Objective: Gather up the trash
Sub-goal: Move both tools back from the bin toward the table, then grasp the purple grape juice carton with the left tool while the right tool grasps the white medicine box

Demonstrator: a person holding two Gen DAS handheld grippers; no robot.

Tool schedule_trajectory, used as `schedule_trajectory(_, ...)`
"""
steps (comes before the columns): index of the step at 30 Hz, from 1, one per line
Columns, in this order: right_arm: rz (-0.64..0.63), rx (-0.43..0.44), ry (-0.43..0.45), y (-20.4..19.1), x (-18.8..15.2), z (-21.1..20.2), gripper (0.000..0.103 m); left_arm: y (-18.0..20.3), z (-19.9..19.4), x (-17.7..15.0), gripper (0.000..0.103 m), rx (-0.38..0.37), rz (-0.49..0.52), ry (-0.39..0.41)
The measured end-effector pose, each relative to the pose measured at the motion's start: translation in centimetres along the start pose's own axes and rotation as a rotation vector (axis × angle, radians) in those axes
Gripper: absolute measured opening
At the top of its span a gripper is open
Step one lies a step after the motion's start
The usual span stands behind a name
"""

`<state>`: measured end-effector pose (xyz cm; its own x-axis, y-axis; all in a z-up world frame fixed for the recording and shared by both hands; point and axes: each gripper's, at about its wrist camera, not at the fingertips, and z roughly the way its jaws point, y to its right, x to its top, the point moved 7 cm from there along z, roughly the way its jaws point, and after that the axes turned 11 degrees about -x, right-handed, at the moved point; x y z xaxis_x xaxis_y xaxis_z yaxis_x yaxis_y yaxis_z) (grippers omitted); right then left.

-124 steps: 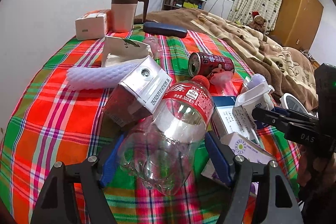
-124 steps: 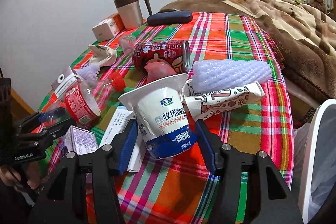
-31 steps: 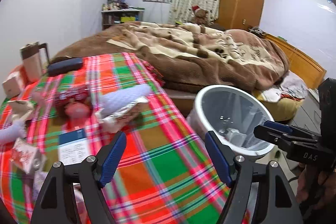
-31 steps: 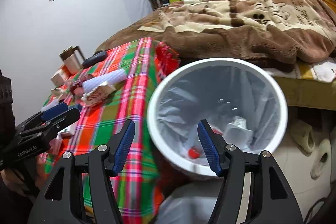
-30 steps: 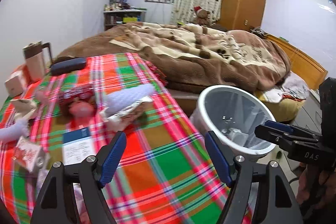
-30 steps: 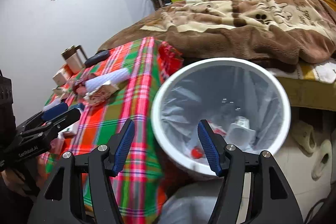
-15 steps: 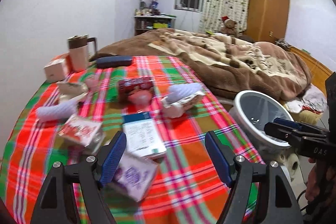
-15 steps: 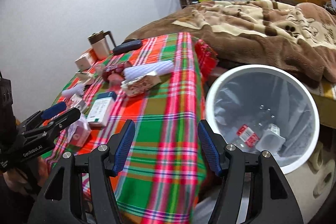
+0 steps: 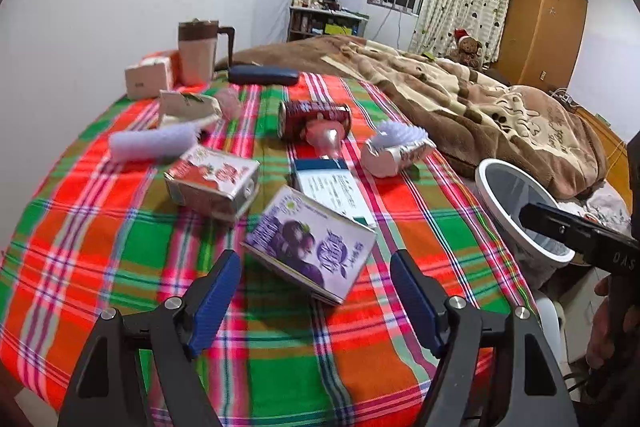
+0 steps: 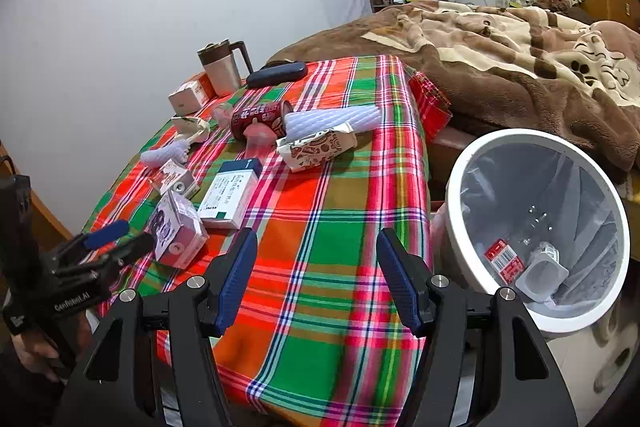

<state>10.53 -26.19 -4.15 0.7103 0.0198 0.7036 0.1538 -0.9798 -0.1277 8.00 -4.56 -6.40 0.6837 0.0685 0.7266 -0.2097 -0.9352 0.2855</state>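
Both your hands hold the rigs angled down over the near edge of the desk (image 10: 344, 235). Left tongs (image 9: 316, 291) are spread wide and empty, hanging just short of the purple drink carton (image 9: 312, 243), not touching it. Right tongs (image 10: 316, 279) are spread too, nothing between the pads, over bare plaid cloth, with the white trash bin (image 10: 456, 211) just to their right off the desk edge. Bin already holds a red-labelled bottle (image 10: 504, 261) and a cup (image 10: 542, 273). Still on the desk: red strawberry carton (image 9: 214, 181), white-and-blue box (image 9: 332, 187), dark red can (image 9: 314, 113) on its side, patterned paper wrapper (image 10: 320, 147), two white foam sleeves (image 9: 154, 143).
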Motion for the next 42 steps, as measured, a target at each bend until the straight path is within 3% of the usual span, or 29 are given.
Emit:
schedule_trajectory(7,-0.002,-0.004,-0.006,-0.3,0.0,-0.1,0.064,-0.9,2.3,-0.8,0.077,0.051,0.01,-0.045)
schedule_trajectory(17,-0.021,0.022,-0.02,-1.6,0.2,0.7,0.064,-6.6,-1.1,-0.4,0.077,0.173,-0.091,0.018)
schedule_trajectory(22,-0.035,0.034,-0.025,-2.5,0.3,1.0,0.064,-6.3,-1.4,0.1,0.077,0.122,-0.131,0.033)
schedule_trajectory(27,-0.036,0.022,-0.027,-2.3,0.3,0.9,0.064,-4.6,0.9,1.3,0.077,0.073,-0.132,0.023)
schedule_trajectory(36,-0.035,0.005,-0.04,-2.5,0.5,1.4,0.064,-5.9,2.8,0.8,0.076,0.108,-0.151,-0.001)
schedule_trajectory(42,-0.067,0.031,-0.066,-4.7,0.6,3.0,0.064,-8.7,1.2,-0.3,0.057,0.156,-0.188,0.0)
